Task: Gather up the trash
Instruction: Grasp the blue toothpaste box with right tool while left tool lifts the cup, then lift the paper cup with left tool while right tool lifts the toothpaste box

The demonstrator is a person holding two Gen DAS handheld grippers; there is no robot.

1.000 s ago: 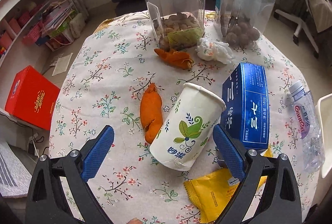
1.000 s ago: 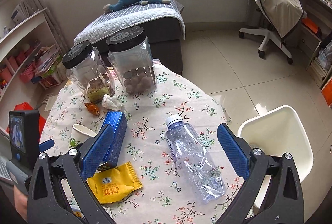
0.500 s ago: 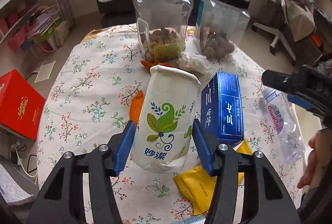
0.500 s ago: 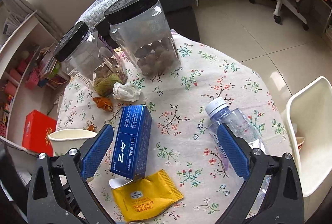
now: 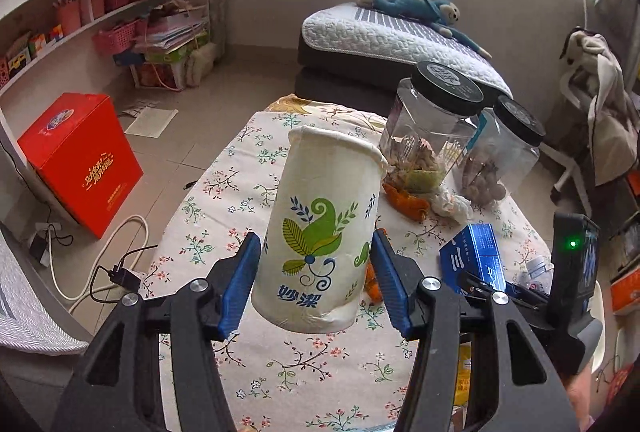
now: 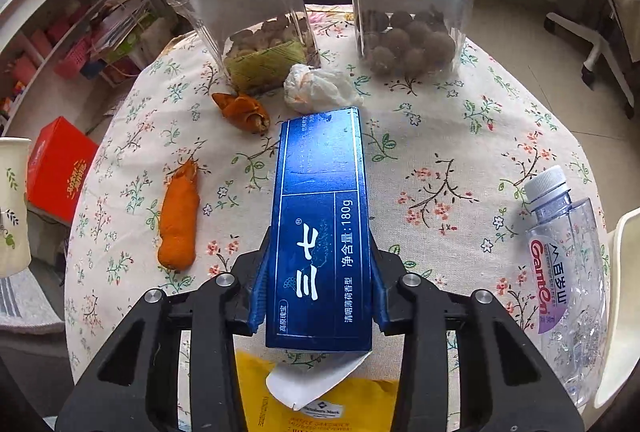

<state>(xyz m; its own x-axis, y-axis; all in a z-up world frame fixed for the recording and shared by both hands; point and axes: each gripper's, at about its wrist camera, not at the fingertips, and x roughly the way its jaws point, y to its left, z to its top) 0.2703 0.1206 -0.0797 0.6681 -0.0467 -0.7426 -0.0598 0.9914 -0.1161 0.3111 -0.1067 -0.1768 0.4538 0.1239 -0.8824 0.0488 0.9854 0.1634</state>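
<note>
We have the paper cup (image 5: 320, 228) clamped in our left tongs (image 5: 316, 286) and raised off the tabletop (image 6: 460, 136). Our right tongs (image 6: 318, 292) are closing on the blue box (image 6: 322, 228), pads against its sides (it lies on the tabletop). Nothing looks binned yet: two orange peels (image 6: 179, 220), the crumpled tissue (image 6: 320, 90), yellow packet (image 6: 320, 404) and empty bottle (image 6: 564, 272) remain.

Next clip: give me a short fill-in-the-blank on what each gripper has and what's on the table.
The left gripper holds a paper ____.
The right gripper's jaws are closing on a box coloured ____.
The crumpled tissue lies at that box's ____ end.
Both jars have lids coloured ____.

Missing words: cup; blue; far; black
</note>
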